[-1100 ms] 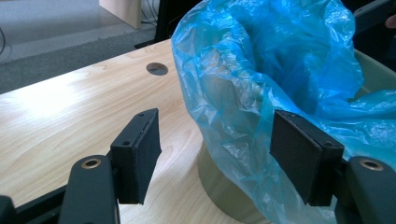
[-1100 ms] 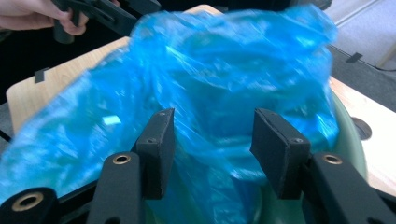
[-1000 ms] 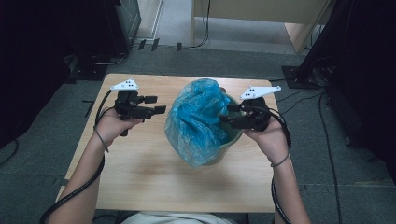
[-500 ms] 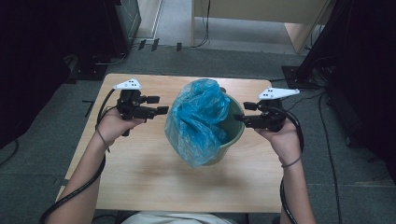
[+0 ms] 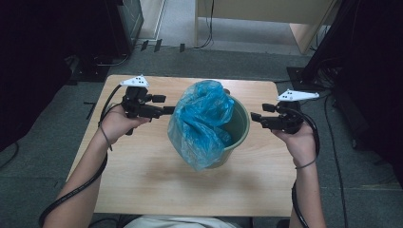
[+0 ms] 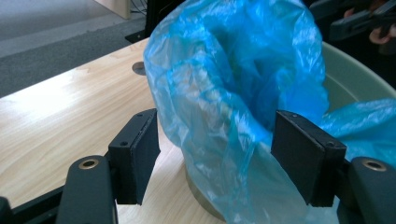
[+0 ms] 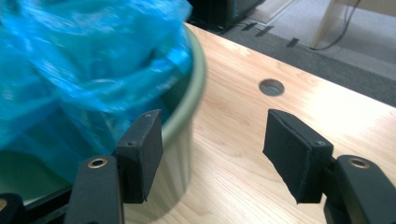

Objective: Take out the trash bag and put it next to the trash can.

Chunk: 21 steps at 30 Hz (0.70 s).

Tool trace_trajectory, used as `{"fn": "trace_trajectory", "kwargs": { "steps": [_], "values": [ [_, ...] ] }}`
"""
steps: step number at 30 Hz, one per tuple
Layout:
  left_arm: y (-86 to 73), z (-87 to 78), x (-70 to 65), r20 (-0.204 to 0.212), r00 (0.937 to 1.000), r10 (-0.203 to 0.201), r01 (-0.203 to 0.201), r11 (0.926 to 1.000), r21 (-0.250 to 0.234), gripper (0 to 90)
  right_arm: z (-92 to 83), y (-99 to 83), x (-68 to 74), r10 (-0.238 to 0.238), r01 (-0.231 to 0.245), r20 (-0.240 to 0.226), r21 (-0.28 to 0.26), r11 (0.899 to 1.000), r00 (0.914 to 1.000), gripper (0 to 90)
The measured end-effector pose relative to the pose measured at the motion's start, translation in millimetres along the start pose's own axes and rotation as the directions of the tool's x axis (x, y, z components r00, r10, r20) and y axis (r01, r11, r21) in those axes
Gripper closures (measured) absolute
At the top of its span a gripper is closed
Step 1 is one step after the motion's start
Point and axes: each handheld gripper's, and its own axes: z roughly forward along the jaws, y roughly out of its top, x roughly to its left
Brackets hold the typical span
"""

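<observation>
Both open, empty: left gripper (image 5: 167, 110) straddles blue bag (image 5: 199, 121), probably untouched; right gripper (image 5: 254, 116), jaws just opening, should regrab its far edge over green bin (image 5: 240, 124) rim.

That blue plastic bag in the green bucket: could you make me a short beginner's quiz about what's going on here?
1. True or false: the crumpled blue plastic bag covers the whole rim of the round green plastic bucket.
2. Which tool has the bag's film between its open jaws: A, the left tool, or B, the right tool?
3. Fill in: the bucket stands on a light ______ table.

Key:
1. False: the bag drapes over one side, and the rim toward the right tool is bare.
2. A. The right tool, whose jaws have just been opening, sits apart from the bucket, holding nothing.
3. wooden
</observation>
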Motion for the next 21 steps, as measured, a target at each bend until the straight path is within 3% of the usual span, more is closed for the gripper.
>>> {"fn": "trace_trajectory", "kwargs": {
  "steps": [9, 15, 21],
  "values": [
    [19.4, 2.5, -10.2, 0.007, 0.9990, 0.045, -0.045, 0.9989, 0.009, 32.1, 10.0, -17.9, -19.0, 0.052, -0.053, 0.029, 0.044, 0.998, 0.9982, 37.3],
    [29.7, 11.6, -19.1, 0.017, 0.9982, 0.057, -0.058, 0.9981, 0.023, 27.0, 18.1, -24.7, -21.9, 0.047, -0.050, 0.046, 0.073, 0.996, 0.9979, 37.5],
    [35.4, 24.3, -27.3, 0.026, 0.9959, 0.087, -0.088, 0.9953, 0.039, 22.4, 19.9, -28.4, -25.3, 0.053, -0.057, 0.052, 0.069, 0.996, 0.9972, 37.7]
  ]
}}
